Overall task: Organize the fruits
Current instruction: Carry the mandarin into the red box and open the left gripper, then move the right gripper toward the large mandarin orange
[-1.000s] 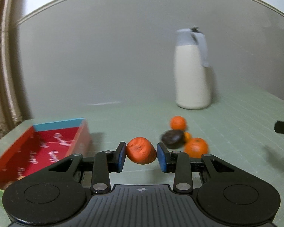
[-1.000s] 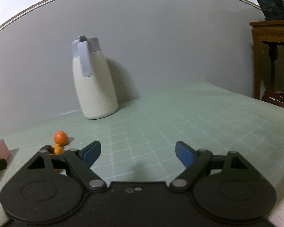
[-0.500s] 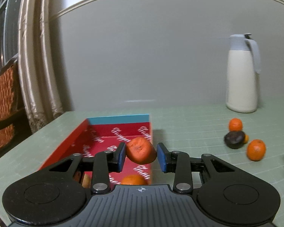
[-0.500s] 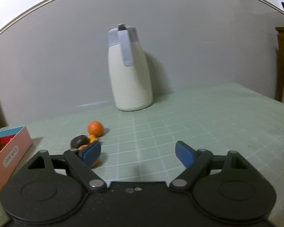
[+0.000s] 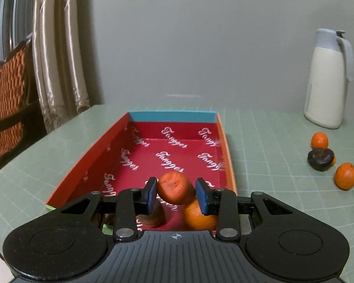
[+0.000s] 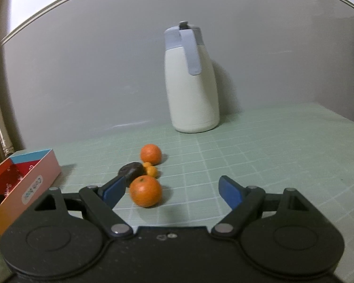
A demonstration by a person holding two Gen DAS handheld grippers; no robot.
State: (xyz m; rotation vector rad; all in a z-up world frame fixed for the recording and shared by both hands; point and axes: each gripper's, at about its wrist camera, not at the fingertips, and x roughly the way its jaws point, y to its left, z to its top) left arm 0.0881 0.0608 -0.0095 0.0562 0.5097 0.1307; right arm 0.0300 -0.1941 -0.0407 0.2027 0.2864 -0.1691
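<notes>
My left gripper (image 5: 176, 194) is shut on a reddish-orange fruit (image 5: 174, 189) and hangs over the near end of the red box (image 5: 174, 151). Inside the box lie an orange (image 5: 199, 215) and a brownish fruit (image 5: 154, 217), partly hidden by the fingers. On the green mat to the right sit two oranges (image 5: 345, 175) (image 5: 319, 140) and a dark fruit (image 5: 320, 159). My right gripper (image 6: 172, 189) is open, with the nearest orange (image 6: 145, 190) just beyond its left fingertip; the dark fruit (image 6: 132, 171), a small orange (image 6: 151, 171) and a farther orange (image 6: 150, 153) lie behind.
A white jug with a grey-blue lid (image 6: 192, 80) (image 5: 328, 80) stands at the back by the grey wall. Curtains (image 5: 56, 54) and a wicker chair (image 5: 7, 87) are past the table's left edge. The box's pink outer wall (image 6: 33, 186) shows at the left of the right wrist view.
The left gripper has swung left with the fruit, from beside the loose fruits to over the box. The right gripper has also turned left, bringing the loose fruits in front of its fingers.
</notes>
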